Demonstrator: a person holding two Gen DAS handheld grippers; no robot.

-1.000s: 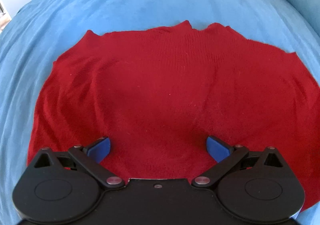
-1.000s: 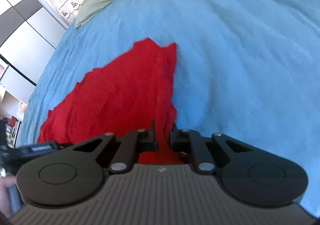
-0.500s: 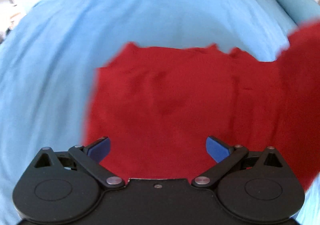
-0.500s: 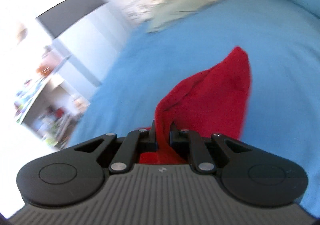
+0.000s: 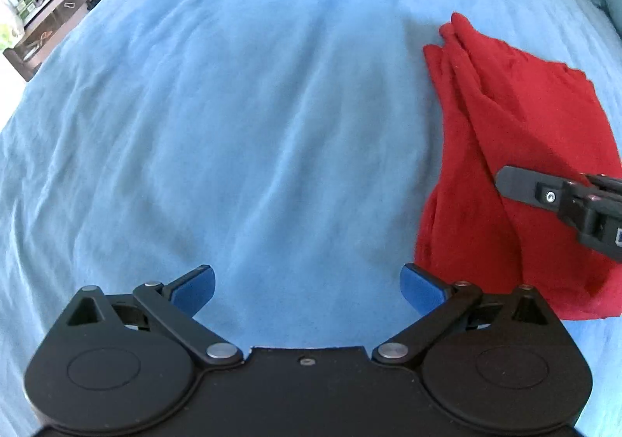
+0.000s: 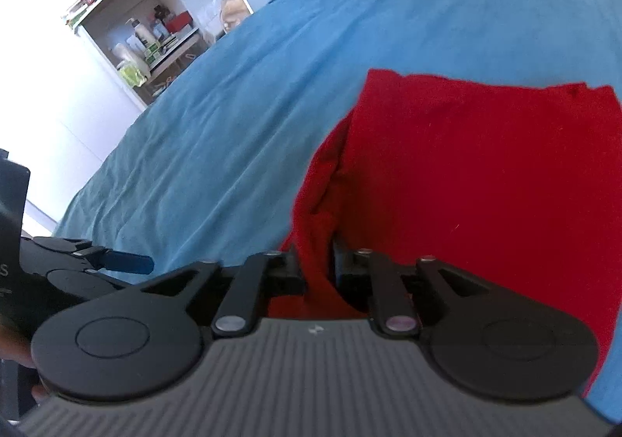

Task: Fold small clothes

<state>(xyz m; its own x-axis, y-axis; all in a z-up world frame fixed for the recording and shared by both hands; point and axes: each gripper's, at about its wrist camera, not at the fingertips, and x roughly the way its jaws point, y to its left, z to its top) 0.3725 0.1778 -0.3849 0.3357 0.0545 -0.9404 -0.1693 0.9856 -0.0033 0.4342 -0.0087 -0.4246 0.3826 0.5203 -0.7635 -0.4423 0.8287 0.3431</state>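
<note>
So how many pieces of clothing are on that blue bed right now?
1: a red garment, folded over on the bedcover, pinched by the right gripper. More could lie outside view.

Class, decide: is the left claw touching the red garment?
Apart. In the left wrist view the left claw is open over bare blue bedsheet; the red garment lies off to its right.

No text, label, brand or number can be made out with any certainty. The bottles and boxes on the shelf unit [image 6: 155,37] carry printing, but it is too small and blurred to read. A pale mark shows on the dark casing at the left edge of the right wrist view [image 6: 4,270], cut off and illegible.
</note>
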